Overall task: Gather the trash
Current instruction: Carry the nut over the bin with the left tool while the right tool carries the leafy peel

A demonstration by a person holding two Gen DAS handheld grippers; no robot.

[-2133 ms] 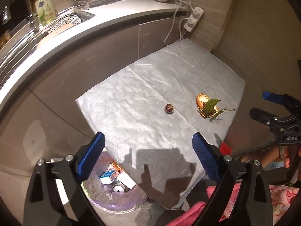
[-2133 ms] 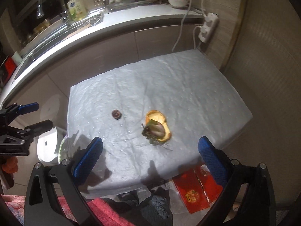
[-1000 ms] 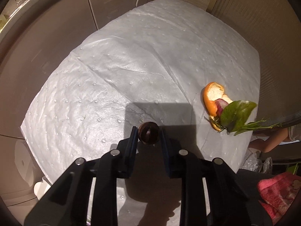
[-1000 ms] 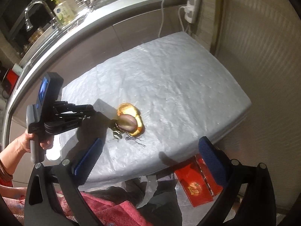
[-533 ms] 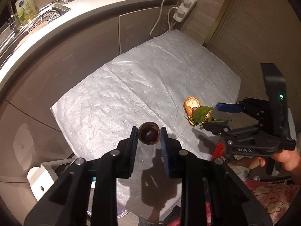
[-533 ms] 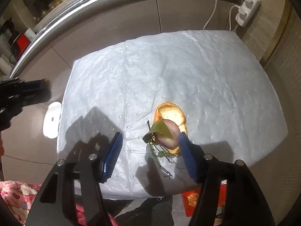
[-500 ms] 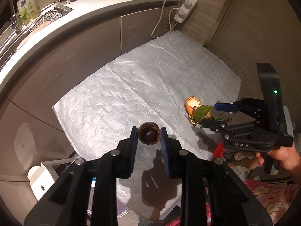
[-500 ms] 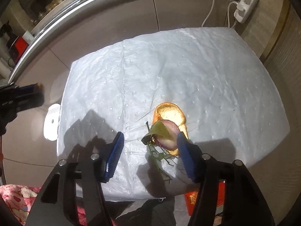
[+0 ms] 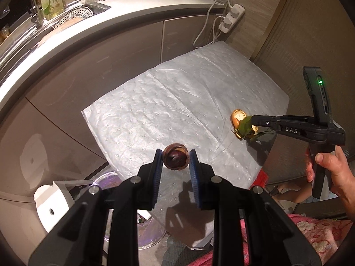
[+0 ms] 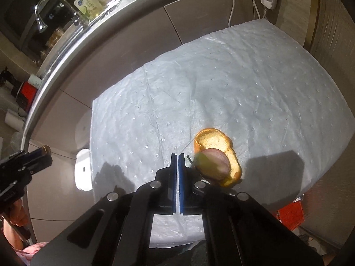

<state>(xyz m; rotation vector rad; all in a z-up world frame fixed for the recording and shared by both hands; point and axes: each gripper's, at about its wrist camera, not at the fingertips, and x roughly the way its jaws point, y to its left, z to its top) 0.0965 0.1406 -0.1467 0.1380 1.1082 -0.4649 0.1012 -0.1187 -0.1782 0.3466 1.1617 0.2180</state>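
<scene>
My left gripper is shut on a round brown nut shell and holds it above the near edge of the white padded mat. My right gripper is shut, its jaws pressed together just left of a bread slice with a purple slice and a green leaf on the mat. Whether a stem is pinched between the pads is hidden. In the left wrist view the right gripper reaches the bread and leaf.
A foil-lined trash bin with a white lid stands on the floor below the mat's near left corner. A kitchen counter with sink curves behind. A power strip hangs at the wall. Red packets lie on the floor.
My left gripper closed on the nut shell and lifted it back toward the mat's near edge. My right gripper came down beside the bread and leaf and shut.
</scene>
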